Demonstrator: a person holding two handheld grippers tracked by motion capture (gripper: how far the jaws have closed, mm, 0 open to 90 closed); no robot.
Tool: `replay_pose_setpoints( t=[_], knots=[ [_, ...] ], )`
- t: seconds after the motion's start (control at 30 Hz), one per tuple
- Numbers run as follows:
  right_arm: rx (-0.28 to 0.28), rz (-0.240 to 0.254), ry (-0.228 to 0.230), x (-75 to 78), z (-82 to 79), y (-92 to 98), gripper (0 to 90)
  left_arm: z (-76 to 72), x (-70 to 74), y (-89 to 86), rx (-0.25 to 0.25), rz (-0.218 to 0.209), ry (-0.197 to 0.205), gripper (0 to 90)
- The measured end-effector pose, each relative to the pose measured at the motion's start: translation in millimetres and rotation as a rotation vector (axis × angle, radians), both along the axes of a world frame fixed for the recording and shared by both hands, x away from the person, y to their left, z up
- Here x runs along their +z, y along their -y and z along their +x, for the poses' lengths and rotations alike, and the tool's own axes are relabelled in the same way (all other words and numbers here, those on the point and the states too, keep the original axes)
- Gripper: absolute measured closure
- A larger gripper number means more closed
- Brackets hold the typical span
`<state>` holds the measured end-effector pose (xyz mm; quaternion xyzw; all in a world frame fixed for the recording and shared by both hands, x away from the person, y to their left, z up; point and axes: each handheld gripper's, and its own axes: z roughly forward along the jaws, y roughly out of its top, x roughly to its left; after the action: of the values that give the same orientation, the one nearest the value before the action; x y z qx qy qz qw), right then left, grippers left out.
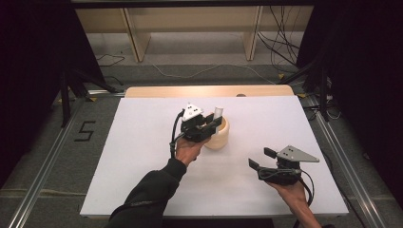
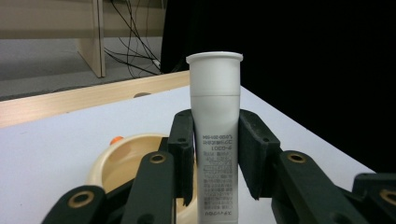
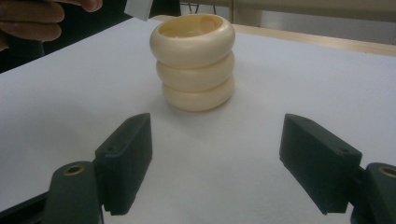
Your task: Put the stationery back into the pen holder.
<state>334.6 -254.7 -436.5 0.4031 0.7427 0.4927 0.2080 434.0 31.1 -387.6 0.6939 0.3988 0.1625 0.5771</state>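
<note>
While left gripper (image 2: 215,154) clamps tube (image 2: 215,116), apparently above holder (image 3: 194,60)

left gripper (image 1: 203,124) raised, jaws clamped on load; right gripper (image 1: 262,158) low, jaws wide apart, empty

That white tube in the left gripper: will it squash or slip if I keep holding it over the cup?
The white tube looks like a soft squeeze tube, so its body probably gives a little under the fingers, which press on both sides. Its smooth printed skin may slide if the grip loosens. It seems light. Set down on its flared cap, it would likely tip beside the cream ribbed cup.
</note>
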Motion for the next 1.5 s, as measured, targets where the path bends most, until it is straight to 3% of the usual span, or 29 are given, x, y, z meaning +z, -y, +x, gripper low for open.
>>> replay_pose_setpoints(
  t=[0.57, 0.9, 1.5],
  knots=[
    [0.003, -0.001, 0.000, 0.1, -0.2, 0.0, 26.0, 27.9, -6.6, -1.8, 0.076, -0.036, 0.016, 68.4],
    [0.006, 0.000, 0.000, -0.1, -0.1, -0.3, 26.0, 35.1, -20.3, 1.7, 0.088, -0.029, -0.002, 68.3],
    [0.010, 0.001, 0.000, -0.1, -0.1, -0.3, 25.9, 37.7, -32.1, 5.3, 0.097, -0.013, -0.020, 68.1]
  ],
)
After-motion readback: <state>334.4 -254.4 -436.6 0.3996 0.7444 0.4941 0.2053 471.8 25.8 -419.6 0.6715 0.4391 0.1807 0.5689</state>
